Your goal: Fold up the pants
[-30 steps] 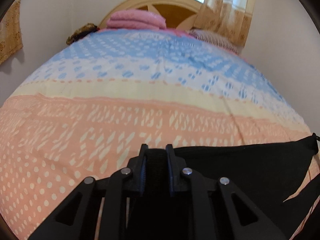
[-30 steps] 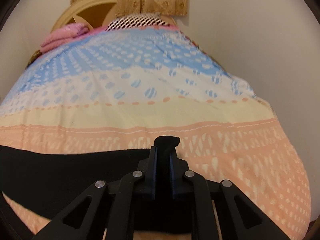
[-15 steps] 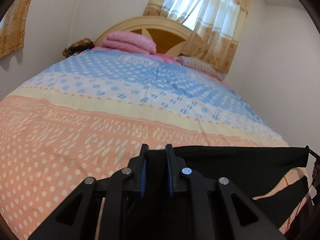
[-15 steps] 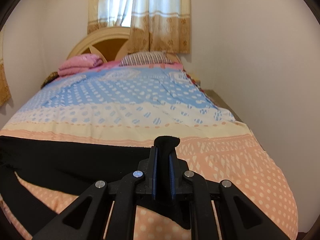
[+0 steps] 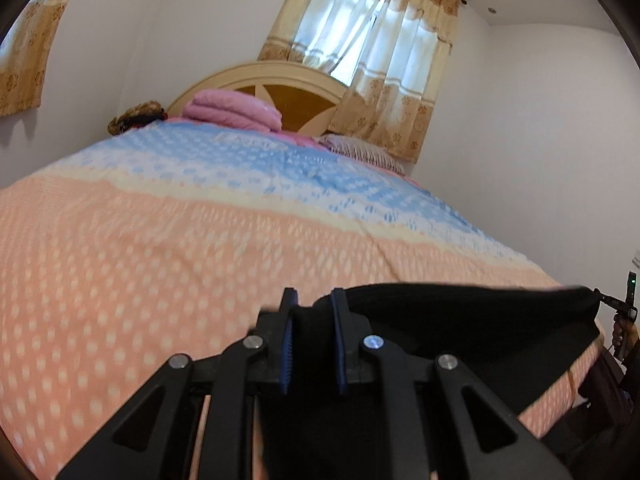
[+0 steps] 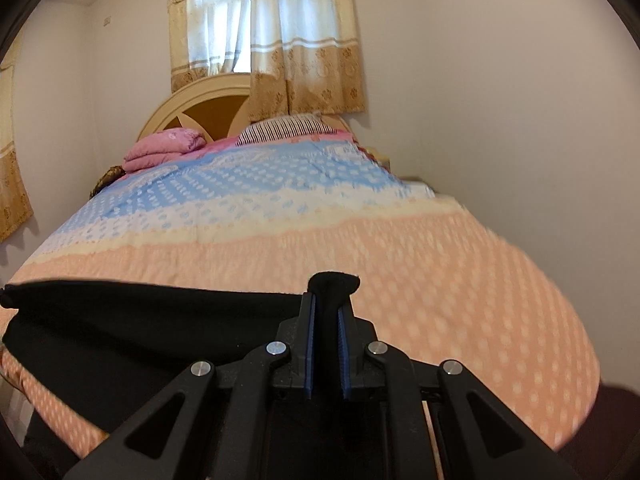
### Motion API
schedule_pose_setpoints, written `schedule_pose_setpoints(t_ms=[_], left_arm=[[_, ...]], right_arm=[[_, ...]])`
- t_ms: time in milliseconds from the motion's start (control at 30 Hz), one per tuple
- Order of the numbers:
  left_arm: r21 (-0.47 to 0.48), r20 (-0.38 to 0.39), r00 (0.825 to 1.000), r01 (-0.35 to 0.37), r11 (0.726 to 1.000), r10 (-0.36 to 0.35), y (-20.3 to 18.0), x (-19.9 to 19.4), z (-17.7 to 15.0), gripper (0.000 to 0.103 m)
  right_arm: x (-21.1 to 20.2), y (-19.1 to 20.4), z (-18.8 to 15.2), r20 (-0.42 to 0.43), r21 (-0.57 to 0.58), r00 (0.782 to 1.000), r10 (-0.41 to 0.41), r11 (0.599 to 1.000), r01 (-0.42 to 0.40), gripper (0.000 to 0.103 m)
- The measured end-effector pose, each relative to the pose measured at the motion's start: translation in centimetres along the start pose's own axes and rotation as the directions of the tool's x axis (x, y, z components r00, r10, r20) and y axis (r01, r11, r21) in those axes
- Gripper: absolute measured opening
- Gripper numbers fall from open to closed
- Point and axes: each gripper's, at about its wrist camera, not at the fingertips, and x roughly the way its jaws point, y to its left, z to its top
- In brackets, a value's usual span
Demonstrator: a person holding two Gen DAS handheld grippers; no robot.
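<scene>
While both grippers are closed down on cloth, the fold itself is judged not yet begun. The left gripper (image 5: 312,304) has its blue-padded jaws nearly together with a bunch of black fabric pinched between them; the right gripper (image 6: 331,300) is likewise clamped, a tuft of the same fabric standing up past its tips at 12 o'clock.

Between the two grips the black pants (image 5: 480,320) hang as one taut band. In the left wrist view it runs off toward 3 o'clock, ending at a corner where the other tool and part of a hand (image 5: 624,332) show at the frame edge. In the right wrist view it runs toward 9 o'clock. The held edge therefore lies crosswise over the foot of the bed (image 6: 440,264), above its orange-patterned cover; the rest drops below the grippers out of sight, so the long axis cannot be confirmed; judged, it hangs downward from the held edge. Whether this edge is waistband or hem cannot be told.

Done: garment picked up and spread. Outstanding: laying it flat, folding leg on leg, then folding along its length. No crease or doubled layer is visible.
</scene>
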Motion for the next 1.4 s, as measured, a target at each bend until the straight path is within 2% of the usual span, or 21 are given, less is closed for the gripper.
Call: schedule_pose_setpoints(t_ms=[100,200,233,333,400,500,533,600,667,800,900,967,1100,1133,1233,1300,1400], left_arm=[[-0.01,-0.025,1.0,0.001,1.0,-0.001,0.6,-0.5,-1.9,0.018],[0.02,-0.053,0.998,-0.018,1.0,0.019,0.2,-0.7,-3.4,0.018],[0.025,-0.053,0.998,-0.027,0.999,0.028,0.1,-0.8,-3.7,0.021],[0.021,-0.042,0.997,-0.063,0.998,0.064,0.5,-1.4,-4.4,0.035],[0.02,-0.043,0.996,-0.074,0.997,0.075,0.7,-1.9,-4.6,0.04],[0.05,-0.031,0.989,-0.141,0.989,0.143,1.2,-3.1,-5.4,0.069],[0.054,-0.027,0.988,-0.152,0.987,0.154,1.5,-3.6,-5.5,0.071],[0.053,-0.034,0.983,-0.177,0.983,0.179,2.4,-4.3,-6.0,0.072],[0.031,-0.041,0.976,-0.211,0.977,0.212,3.7,-5.2,-6.6,0.072],[-0.052,-0.039,0.968,-0.251,0.967,0.249,5.8,-6.9,-7.2,0.072],[-0.087,0.012,0.972,-0.234,0.968,0.236,5.2,-7.9,-6.8,0.072],[-0.07,0.037,0.977,-0.207,0.976,0.21,3.7,-7.8,-6.0,0.072],[0.0,0.041,0.985,-0.166,0.986,0.166,0.0,-5.8,-4.2,0.072],[0.018,0.037,0.988,-0.149,0.989,0.148,-1.1,-5.0,-3.7,0.076],[0.076,0.008,0.994,-0.111,0.991,0.11,-3.4,-2.8,-3.6,0.078],[0.123,-0.043,0.995,-0.081,0.989,0.086,-4.8,-1.1,-4.3,0.078],[0.18,-0.125,0.988,-0.064,0.982,0.087,-6.0,0.3,-6.1,0.078]], right_arm=[[0.0,-0.6,-1.8,-0.04,0.007,0.999,-0.012,1.0,0.012,0.009],[0.2,-0.8,-3.3,-0.074,0.007,0.997,-0.025,1.0,0.026,0.009],[0.2,-0.9,-3.4,-0.081,0.009,0.996,-0.023,1.0,0.024,0.01],[0.0,-1.3,-4.1,-0.09,0.018,0.996,-0.02,1.0,0.021,0.01],[-0.2,-1.4,-4.2,-0.099,0.019,0.995,-0.014,1.0,0.016,0.01],[-1.1,-1.7,-4.6,-0.106,0.013,0.994,-0.006,1.0,0.008,0.01],[-1.5,-1.8,-4.8,-0.111,0.006,0.994,-0.005,1.0,0.006,0.01],[-1.9,-2.1,-5.1,-0.121,-0.001,0.993,-0.006,1.0,0.006,0.017],[-2.5,-2.2,-5.6,-0.114,-0.019,0.993,-0.041,0.999,0.039,0.025],[-3.5,-3.1,-6.2,-0.1,0.01,0.99,-0.096,0.995,0.098,0.026],[-4.5,-3.3,-6.1,-0.066,0.067,0.993,-0.101,0.992,0.106,0.026],[-4.9,-2.7,-5.7,-0.049,0.075,0.995,-0.092,0.993,0.095,0.026],[-5.0,1.1,-4.7,-0.021,0.027,1.0,-0.015,1.0,0.016,0.027],[-4.8,2.1,-4.6,-0.024,0.016,1.0,0.01,1.0,-0.01,0.03],[-4.1,4.0,-4.8,-0.034,-0.012,0.998,0.052,0.999,-0.053,0.051],[-3.5,4.7,-5.1,-0.052,-0.033,0.998,0.038,0.999,-0.039,0.052],[-3.4,3.5,-5.5,-0.06,-0.012,0.997,-0.048,0.999,0.048,0.052]])
